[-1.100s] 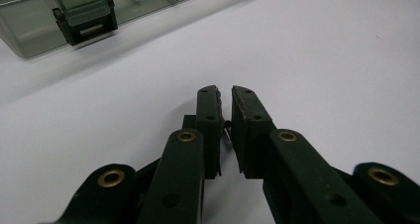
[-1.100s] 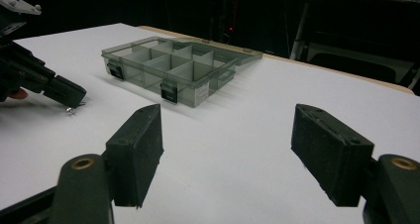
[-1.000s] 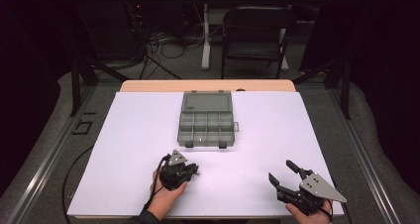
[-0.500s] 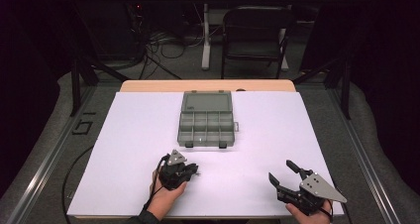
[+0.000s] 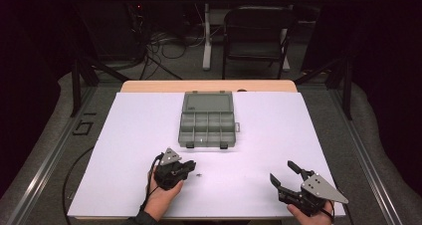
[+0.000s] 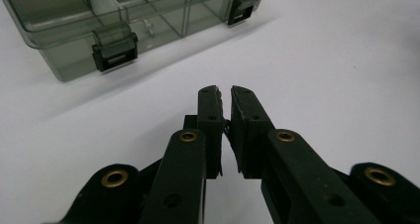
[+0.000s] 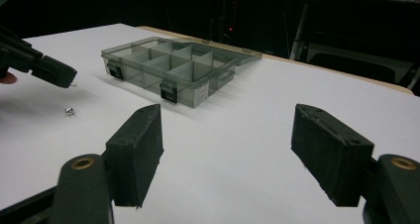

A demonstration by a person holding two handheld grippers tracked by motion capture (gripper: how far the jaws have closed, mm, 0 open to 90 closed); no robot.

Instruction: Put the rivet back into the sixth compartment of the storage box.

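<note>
**Left gripper closed by small screw; right gripper wide open; organizer box mid-table**

The left gripper (image 5: 191,166) is seen low on the white table (image 5: 124,135), near its front edge, left of centre. Its jaws are brought nearly together, with a thin slit left between them in the left gripper view (image 6: 225,92). Something small and dark is glimpsed in that slit, but what it is cannot be told. In the right gripper view a tiny pale tip is seen poking out just past the left gripper's closed jaws (image 7: 62,78).

A small screw (image 5: 199,175) is seen lying on the table just beside the left gripper's tip, apart from it; it is shown again in the right gripper view (image 7: 69,111).

The right gripper (image 5: 284,174) is held at the front right corner of the table, well apart from the left one. Its 2 jaws are spread wide with nothing between them (image 7: 225,149).

A grey translucent organizer box (image 5: 206,125) is set at mid-table, beyond both grippers, lid folded back flat. Its 2 black latches face the person. Compartments are divided by clear walls; a small pale item is seen in 1 front compartment (image 6: 147,27).

A black chair (image 5: 256,36) is seen beyond the table.
</note>
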